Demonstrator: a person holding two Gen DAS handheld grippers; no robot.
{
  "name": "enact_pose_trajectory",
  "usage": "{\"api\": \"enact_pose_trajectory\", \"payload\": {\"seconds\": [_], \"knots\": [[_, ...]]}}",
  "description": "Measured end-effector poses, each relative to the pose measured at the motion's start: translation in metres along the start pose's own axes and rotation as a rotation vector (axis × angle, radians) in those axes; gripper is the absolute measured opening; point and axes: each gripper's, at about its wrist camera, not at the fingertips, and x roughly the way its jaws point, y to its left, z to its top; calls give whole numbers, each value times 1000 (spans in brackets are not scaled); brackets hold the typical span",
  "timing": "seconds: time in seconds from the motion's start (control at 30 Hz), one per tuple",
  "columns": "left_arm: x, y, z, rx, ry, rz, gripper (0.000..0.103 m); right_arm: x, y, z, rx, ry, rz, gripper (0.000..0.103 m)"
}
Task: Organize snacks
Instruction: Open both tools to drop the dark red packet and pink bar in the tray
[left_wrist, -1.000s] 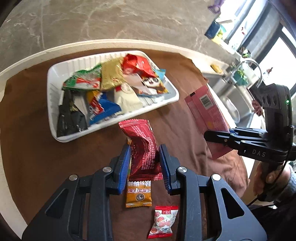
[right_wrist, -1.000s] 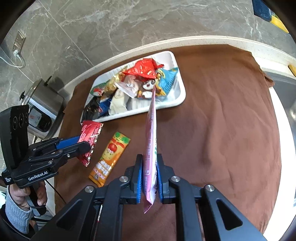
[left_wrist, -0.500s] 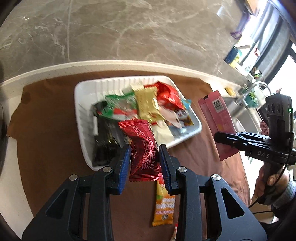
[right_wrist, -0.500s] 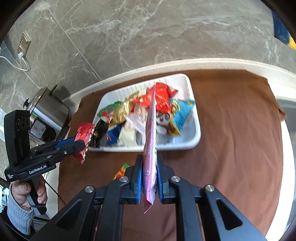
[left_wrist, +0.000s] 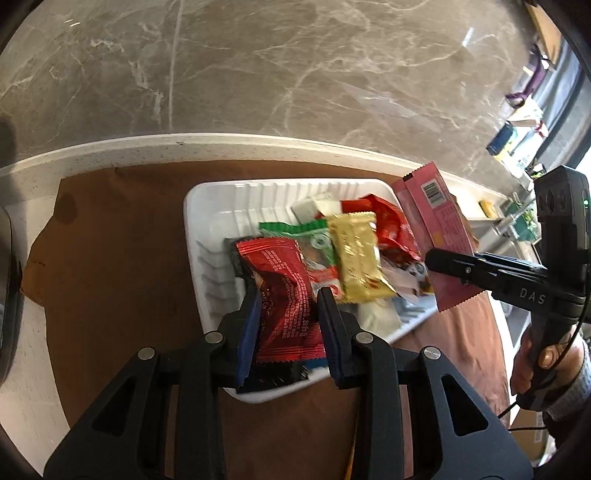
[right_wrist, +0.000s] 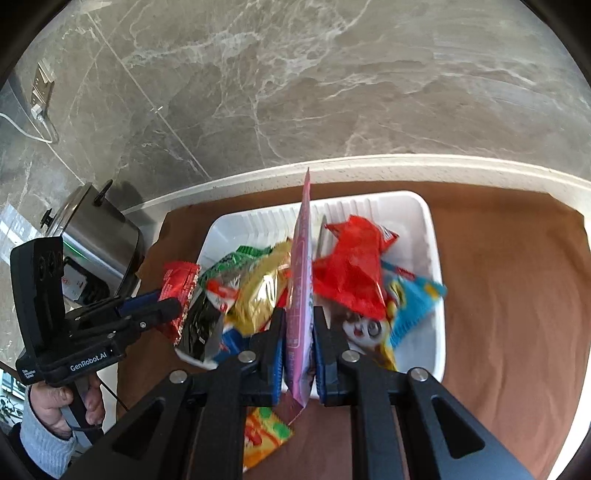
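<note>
A white tray full of snack packets sits on a brown cloth; it also shows in the right wrist view. My left gripper is shut on a dark red packet held over the tray's near left side. My right gripper is shut on a flat pink packet, held on edge over the tray's middle. That pink packet shows at the tray's right end in the left wrist view. The left gripper and its red packet are at the tray's left edge.
An orange-yellow packet lies on the brown cloth just before the tray. A steel cooker stands left of the cloth. The pale counter rim and a marble wall run behind. Bottles and a sink area lie far right.
Both grippers have moved forward with their packets, from in front of the tray to over it. The loose packets on the cloth have dropped out of the left wrist view.
</note>
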Motion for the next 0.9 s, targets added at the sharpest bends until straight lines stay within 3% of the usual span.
{"api": "enact_pose_trajectory", "payload": {"seconds": [0.47,0.5,0.53,0.6,0.7,0.9], "knots": [[31,14,3,-13,27,57,30,36,-9,11,-21,45,-33,17],[31,14,3,-14,29,58,30,35,-9,11,-23,43,-36,24],[31,14,3,-12,31,64,30,34,-9,11,-25,39,-44,39],[31,13,3,-8,29,77,31,28,-7,11,-33,19,-50,51],[26,11,3,-7,21,87,38,17,-5,12,-56,-14,-67,51],[10,8,3,-13,-12,106,39,-6,-4,10,-66,-70,-70,56]]}}
